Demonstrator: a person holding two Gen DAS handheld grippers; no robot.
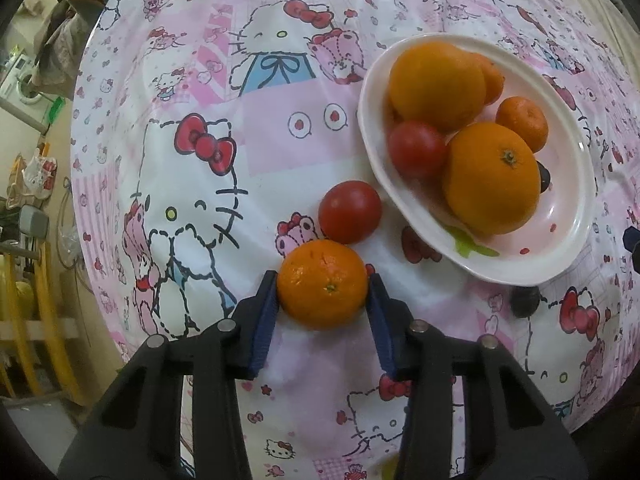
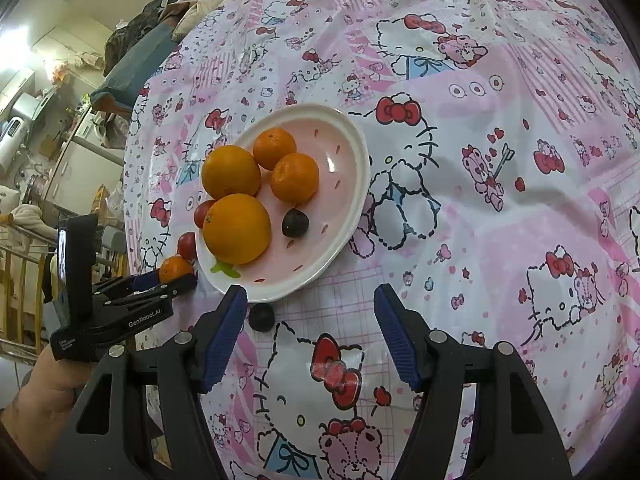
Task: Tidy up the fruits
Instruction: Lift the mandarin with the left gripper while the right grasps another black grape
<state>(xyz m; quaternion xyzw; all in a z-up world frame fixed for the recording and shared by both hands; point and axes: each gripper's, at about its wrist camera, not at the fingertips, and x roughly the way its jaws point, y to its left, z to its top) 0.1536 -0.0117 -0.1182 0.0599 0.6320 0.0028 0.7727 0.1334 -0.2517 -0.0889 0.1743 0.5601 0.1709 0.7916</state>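
Beside the plate (image 1: 568, 256), the left hand-held gripper (image 1: 323, 286) clamps a mandarin (image 1: 322, 283) on the tabletop (image 1: 272, 128). Near the plate's rim, the right hand-held gripper (image 2: 311, 300) gapes empty.

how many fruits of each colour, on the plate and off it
orange: 5, four on the plate, one in the left hand-held gripper
red: 2, one on the plate, one off
dark: 2, one on the plate, one off
total: 9

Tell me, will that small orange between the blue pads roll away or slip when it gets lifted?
Probably not. The left gripper has its pads against both sides of the orange, near its widest part, so it should hold. Its skin looks dimpled, not slick. Being round, it would likely roll on the smooth tablecloth if released, perhaps into the tomato touching it.
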